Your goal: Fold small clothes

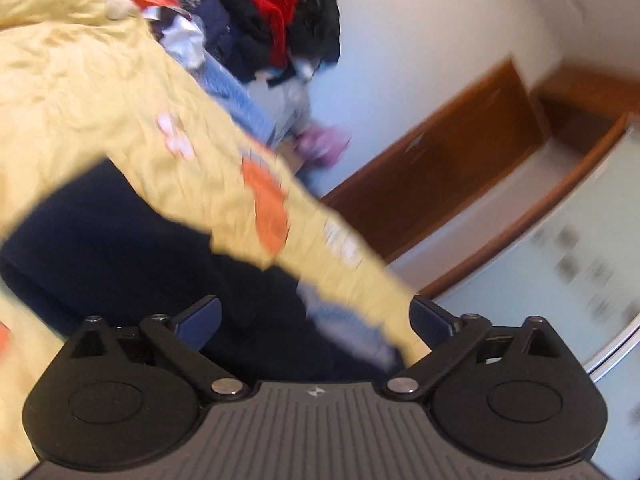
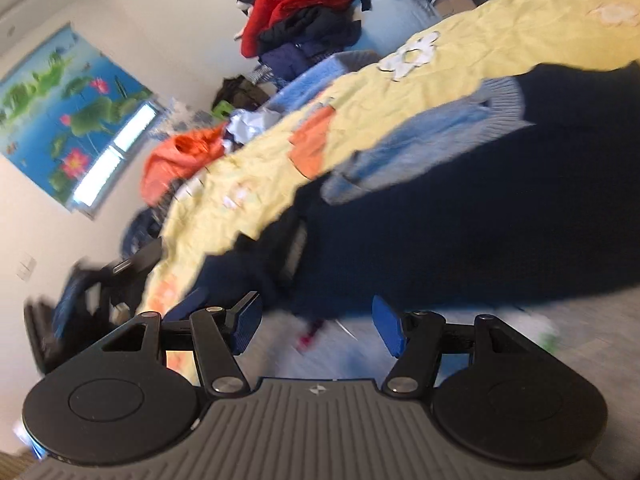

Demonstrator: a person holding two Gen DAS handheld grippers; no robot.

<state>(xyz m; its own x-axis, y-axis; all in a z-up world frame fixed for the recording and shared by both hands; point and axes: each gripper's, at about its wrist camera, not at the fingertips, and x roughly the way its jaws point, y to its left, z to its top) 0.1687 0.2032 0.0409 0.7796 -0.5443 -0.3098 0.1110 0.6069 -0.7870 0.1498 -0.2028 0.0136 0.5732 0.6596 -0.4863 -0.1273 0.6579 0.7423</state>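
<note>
A dark navy knitted garment (image 1: 120, 240) with a light blue ribbed trim (image 1: 344, 324) lies on a yellow sheet (image 1: 80, 92) printed with orange and white shapes. My left gripper (image 1: 316, 320) is open wide just above the garment, and its pads (image 1: 200, 320) touch nothing. In the right wrist view the same navy garment (image 2: 460, 220) spreads across the yellow sheet (image 2: 480, 48), its light blue trim (image 2: 420, 140) at the upper edge. My right gripper (image 2: 316, 328) is open at the garment's near edge with nothing between its fingers. Both views are motion-blurred.
A heap of red, black and navy clothes (image 1: 272, 20) is piled at the far end of the bed, with an orange garment (image 2: 180, 156) beside it. Brown wooden panels (image 1: 460, 152) run along the wall. A lotus poster (image 2: 68, 116) hangs on the wall, and a dark blurred object (image 2: 132, 264) sits at the sheet's left edge.
</note>
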